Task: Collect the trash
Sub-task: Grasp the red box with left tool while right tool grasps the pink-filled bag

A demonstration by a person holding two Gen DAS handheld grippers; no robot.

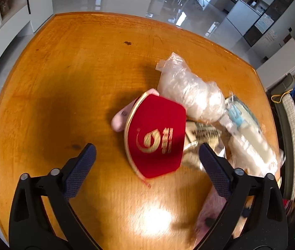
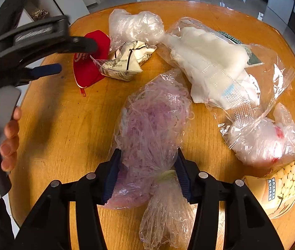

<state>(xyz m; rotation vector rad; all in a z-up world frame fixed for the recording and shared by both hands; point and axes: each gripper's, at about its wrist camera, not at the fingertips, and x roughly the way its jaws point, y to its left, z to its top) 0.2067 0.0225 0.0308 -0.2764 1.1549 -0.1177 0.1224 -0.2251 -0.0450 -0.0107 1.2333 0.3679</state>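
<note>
On the wooden table (image 2: 68, 125): trash is being shown spread over its middle and right side.
Right gripper (image 2: 147, 175): its jaws are being pressed against both sides of the pink-tinted plastic bag (image 2: 153, 129), at the near end of the bag, just beyond its knotted neck.
Pink-tinted plastic bag: it is being seen lying on the table at near centre, stuffed with crumpled film, its tied tail trailing toward the camera.
Left gripper (image 1: 147, 158): its jaws are being held wide apart above the table, with nothing gripped; the red pouch (image 1: 157, 133) is being framed between them, without contact.
Red pouch: it is being seen at the far left of the pile, with a gold emblem on its face, touching a crumpled white printed wrapper (image 2: 124, 62) at its right.
Clear crumpled bag (image 2: 135, 26): it is lying just beyond the wrapper, at the far side.
Large clear bag of white padding (image 2: 214, 62): it is lying to the right of centre.
Small clear bag with red marks (image 2: 266, 143): it is resting at the near right, against a printed carton (image 2: 284, 183).
Hand (image 2: 10, 139): the left gripper's handle is being held by it at the left edge.
</note>
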